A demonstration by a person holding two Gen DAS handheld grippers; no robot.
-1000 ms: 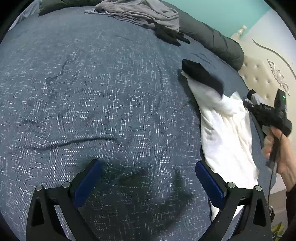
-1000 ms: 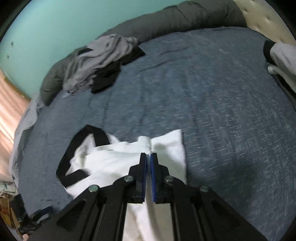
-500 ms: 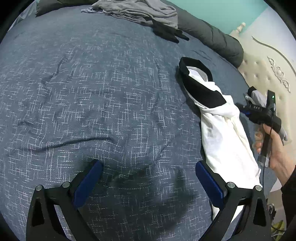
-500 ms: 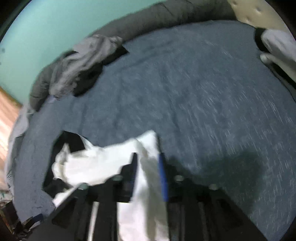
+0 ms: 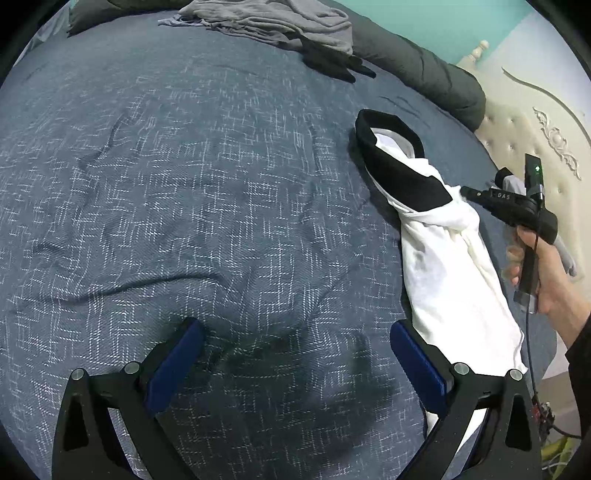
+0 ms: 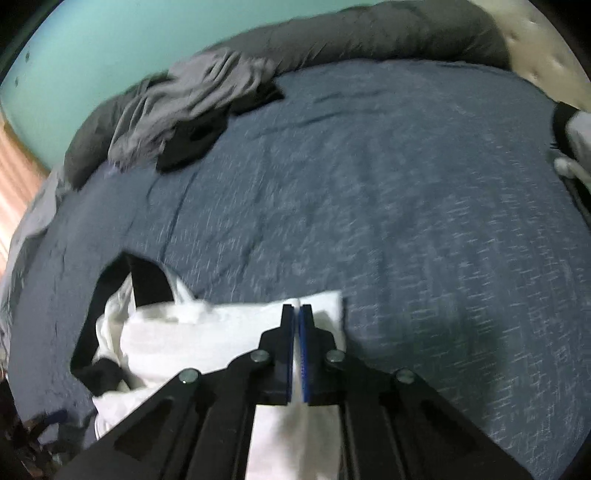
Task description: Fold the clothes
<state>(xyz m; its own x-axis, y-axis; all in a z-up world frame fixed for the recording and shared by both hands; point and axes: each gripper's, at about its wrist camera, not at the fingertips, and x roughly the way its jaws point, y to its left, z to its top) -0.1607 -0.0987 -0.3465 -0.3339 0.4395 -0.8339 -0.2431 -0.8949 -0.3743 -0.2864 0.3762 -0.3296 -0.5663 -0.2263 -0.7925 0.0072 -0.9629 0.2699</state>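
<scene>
A white garment with black trim (image 5: 447, 254) lies bunched in a long strip on the right side of the blue bedspread (image 5: 207, 192). My left gripper (image 5: 295, 350) is open and empty, low over the bedspread, its right finger beside the garment's near end. My right gripper (image 6: 296, 314) has its jaws together on a fold of the white garment (image 6: 207, 332); it also shows in the left wrist view (image 5: 469, 192), hand-held, its tip at the garment's black-and-white middle.
A heap of grey and black clothes (image 5: 280, 26) lies at the far edge of the bed, also seen in the right wrist view (image 6: 199, 103). A dark grey bolster (image 5: 417, 70) runs along the back. A cream tufted headboard (image 5: 524, 122) stands at right.
My right gripper opened briefly half a second ago, then shut again on the white garment. The black-trimmed end has spread out further along the bed. My left gripper has stayed put.
</scene>
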